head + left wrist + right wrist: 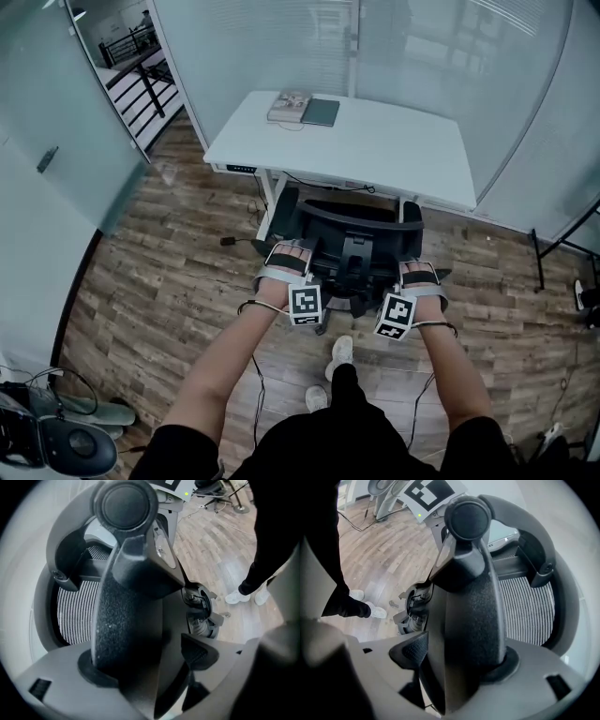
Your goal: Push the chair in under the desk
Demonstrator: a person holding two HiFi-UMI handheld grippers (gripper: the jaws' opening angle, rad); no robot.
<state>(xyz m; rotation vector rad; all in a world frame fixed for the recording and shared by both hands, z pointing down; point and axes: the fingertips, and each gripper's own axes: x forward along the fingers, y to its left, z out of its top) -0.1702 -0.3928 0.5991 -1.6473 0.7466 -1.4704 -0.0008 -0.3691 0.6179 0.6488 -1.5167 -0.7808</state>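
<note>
The chair [352,225] stands on the wood floor [169,244] at the near edge of the white counter [375,141]. Its seat front looks tucked under the counter's edge, while its back and arms are out on the near side. It is a mesh-backed office chair on a centre post, so it is probably fairly heavy but should roll easily on hard boards if its wheels are free. No wheels show clearly in any view. The frame is stiff plastic, smooth and likely a little slippery. The mesh [77,606] is springy and would give under a push, so it is a poor place to press.

The best hold is the rigid frame of the back, high up and on both sides at once, so that the chair goes straight in and does not swivel on its post. Both claws are placed that way. The left claw [287,255] is on the left side of the back and the right claw [419,270] on the right side, level with each other. Each claw is set wide. In both gripper views a thick dark bar fills the gap, which I take to be the chair's frame gripped between the pads, though at this closeness the view is too crowded to be sure.

An even push from both sides should suit the job, watching that the arms pass beneath the counter's edge.
</note>
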